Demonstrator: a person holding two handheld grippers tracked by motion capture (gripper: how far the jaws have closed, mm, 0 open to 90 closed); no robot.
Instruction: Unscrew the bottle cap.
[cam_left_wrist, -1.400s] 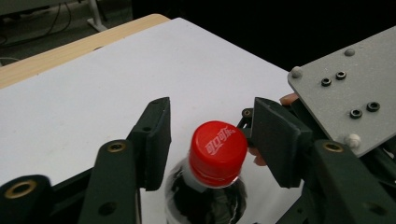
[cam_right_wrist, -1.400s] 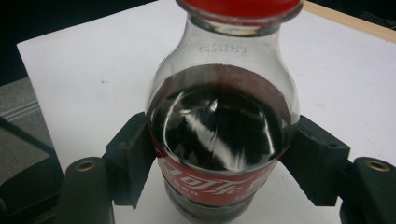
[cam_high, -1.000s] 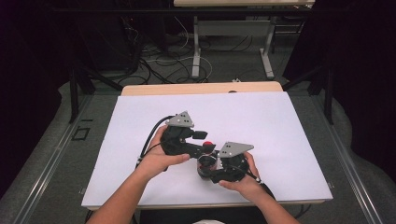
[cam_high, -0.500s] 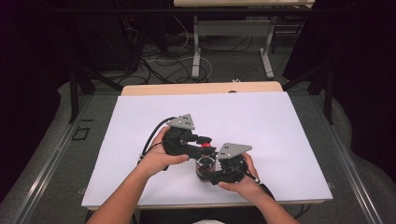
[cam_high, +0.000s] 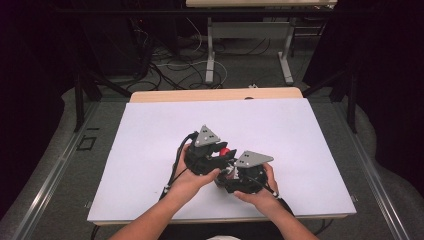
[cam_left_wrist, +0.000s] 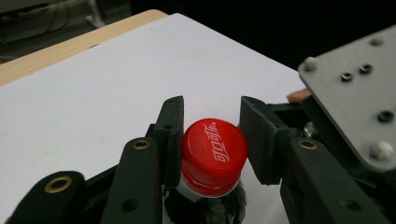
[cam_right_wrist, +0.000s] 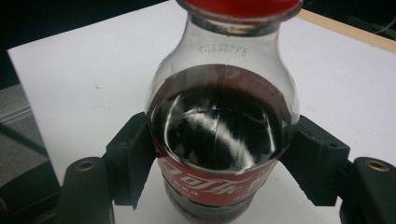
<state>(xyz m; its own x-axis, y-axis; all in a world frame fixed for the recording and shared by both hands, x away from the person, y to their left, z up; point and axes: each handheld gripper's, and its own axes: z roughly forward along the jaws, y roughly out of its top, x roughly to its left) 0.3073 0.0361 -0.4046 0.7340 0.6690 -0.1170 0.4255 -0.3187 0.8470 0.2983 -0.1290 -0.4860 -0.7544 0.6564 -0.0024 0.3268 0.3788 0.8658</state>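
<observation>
A small cola bottle (cam_right_wrist: 224, 126) with dark liquid and a red label stands upright on the white table top (cam_high: 150, 150). My right gripper (cam_right_wrist: 224, 172) is shut on the bottle's body at label height, one jaw on each side. The bottle's red cap (cam_left_wrist: 214, 156) sits between the jaws of my left gripper (cam_left_wrist: 211, 135), which is shut on it from the side. In the high view both grippers meet near the table's front centre: the left gripper (cam_high: 224, 154) is at the cap (cam_high: 226, 150) and the right gripper (cam_high: 231, 172) is just below it. Hands hide the bottle's body there.
A wooden strip (cam_high: 215, 94) borders the table's far edge. Beyond it are desk legs (cam_high: 210, 55) and cables on the floor. The white surface spreads wide to the left, right and far side of the grippers.
My left gripper has shifted slightly right and nearer, over the cap. The right gripper and the bottle have barely moved.
</observation>
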